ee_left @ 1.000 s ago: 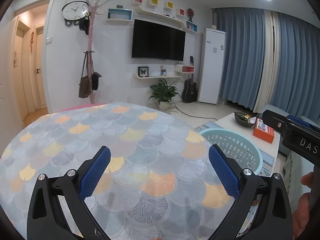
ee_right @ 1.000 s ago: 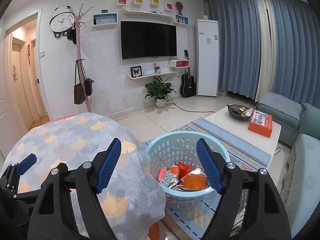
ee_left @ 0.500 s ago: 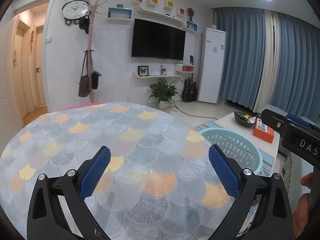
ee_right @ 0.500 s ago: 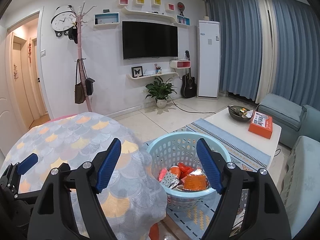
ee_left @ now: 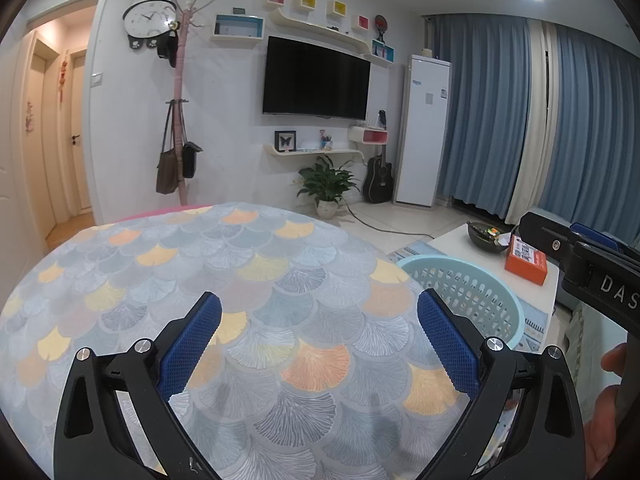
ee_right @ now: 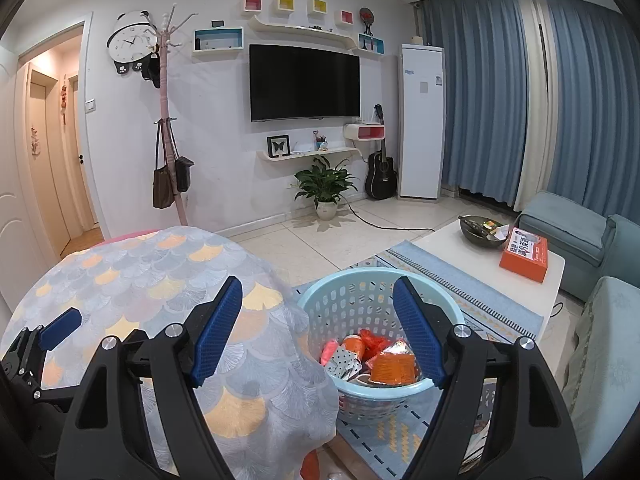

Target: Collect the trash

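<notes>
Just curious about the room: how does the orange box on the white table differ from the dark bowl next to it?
The box is bright orange with a white printed label; the bowl is dark. The box is flat-sided and closed, while the bowl is round and open, with small items inside. The box lies nearer the table's front edge; the bowl is farther back. Both rest on that table.

The pale blue perforated basket (ee_right: 374,344) stands upright on the floor rug, just beside the round table's (ee_right: 132,276) draped edge. Inside lies the trash (ee_right: 370,358): an orange foil packet, crumpled red wrappers, a polka-dot scrap and what looks like a small orange cup.
</notes>
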### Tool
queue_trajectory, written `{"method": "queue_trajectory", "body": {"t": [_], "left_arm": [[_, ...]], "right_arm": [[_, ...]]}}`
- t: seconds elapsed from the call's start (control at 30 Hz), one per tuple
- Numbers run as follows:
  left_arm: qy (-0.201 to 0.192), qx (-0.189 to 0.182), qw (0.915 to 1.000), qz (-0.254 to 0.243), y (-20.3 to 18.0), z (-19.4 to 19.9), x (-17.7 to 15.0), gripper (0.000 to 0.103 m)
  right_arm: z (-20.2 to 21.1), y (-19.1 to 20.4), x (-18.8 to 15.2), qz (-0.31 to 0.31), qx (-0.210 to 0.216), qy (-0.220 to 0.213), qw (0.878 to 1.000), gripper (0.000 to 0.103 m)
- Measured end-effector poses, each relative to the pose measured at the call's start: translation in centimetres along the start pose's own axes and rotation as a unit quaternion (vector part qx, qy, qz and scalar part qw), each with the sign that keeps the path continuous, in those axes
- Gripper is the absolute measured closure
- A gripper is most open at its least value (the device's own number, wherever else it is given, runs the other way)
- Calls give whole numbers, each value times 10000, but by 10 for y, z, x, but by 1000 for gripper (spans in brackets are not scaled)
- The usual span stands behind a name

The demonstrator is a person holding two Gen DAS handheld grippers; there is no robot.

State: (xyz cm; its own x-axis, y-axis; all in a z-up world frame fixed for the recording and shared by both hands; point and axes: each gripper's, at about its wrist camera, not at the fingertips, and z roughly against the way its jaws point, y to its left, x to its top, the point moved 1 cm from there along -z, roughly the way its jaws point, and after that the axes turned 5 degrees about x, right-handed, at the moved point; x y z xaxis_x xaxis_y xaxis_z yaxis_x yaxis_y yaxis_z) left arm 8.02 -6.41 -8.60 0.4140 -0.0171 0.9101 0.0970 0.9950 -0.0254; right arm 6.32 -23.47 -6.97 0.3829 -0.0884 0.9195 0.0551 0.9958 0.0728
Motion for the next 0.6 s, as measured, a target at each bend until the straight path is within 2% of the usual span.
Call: {"method": "queue_trajectory", "body": {"t": [0.6], "left_arm": [[33,7,10000,24,0,0,0,8]], "right_arm": [[-2,0,0,-32,21,1,10000,29]]}}
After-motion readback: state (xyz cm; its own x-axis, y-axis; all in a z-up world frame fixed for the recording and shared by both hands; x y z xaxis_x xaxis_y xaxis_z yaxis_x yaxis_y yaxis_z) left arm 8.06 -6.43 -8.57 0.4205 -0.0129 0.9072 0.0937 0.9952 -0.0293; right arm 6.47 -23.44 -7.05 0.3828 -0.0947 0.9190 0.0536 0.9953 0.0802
